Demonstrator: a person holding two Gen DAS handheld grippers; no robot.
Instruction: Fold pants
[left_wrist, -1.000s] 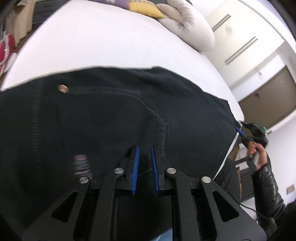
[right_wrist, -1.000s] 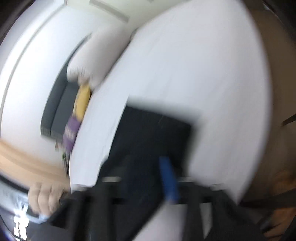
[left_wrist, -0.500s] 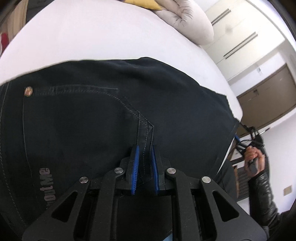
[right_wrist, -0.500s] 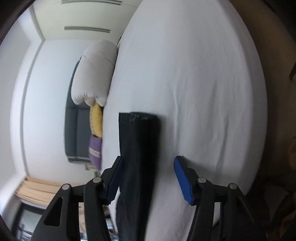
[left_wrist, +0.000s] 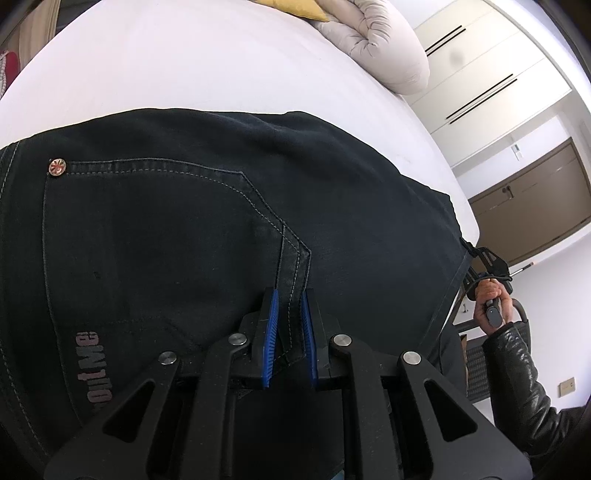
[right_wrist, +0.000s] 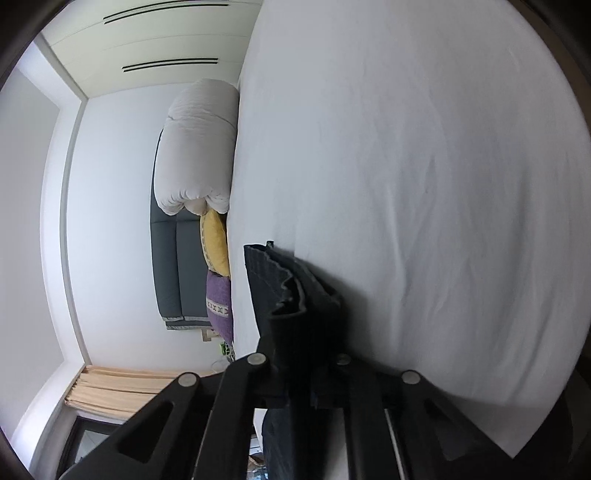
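So on my left feed the pants (left_wrist: 207, 229) are spread flat over the white bed (left_wrist: 192, 62), filling most of the view. They're dark denim, back side up: I can see a pocket with pale stitching, a little coppery rivet (left_wrist: 58, 167) at its top corner and some pinkish lettering lower left. The left gripper (left_wrist: 289, 334) sits at the near edge of the fabric with its blue pads nearly together, pinching a stitched seam that runs straight down between them. So it's clamped on the pants, only a narrow gap with cloth filling it.

Far right of that same view I can see the person's right hand (left_wrist: 493, 299) in a black leather sleeve, wrapped around the other tool's handle right at the far end of the pants, off the bed's edge.

The right gripper (right_wrist: 306, 373) feed is rotated sideways. A bunched-up, crinkled hem end of the pants (right_wrist: 291, 291) comes straight out from between the black fingers, standing up off the sheet. The cloth covers the pads, but the fingers sit tight against it on both sides, so it reads as gripping the pants.

Background stuff: a rolled white duvet (right_wrist: 199, 147), a yellow cushion (right_wrist: 215, 243) and a purple cushion (right_wrist: 219, 302) lined up along the head of the bed.
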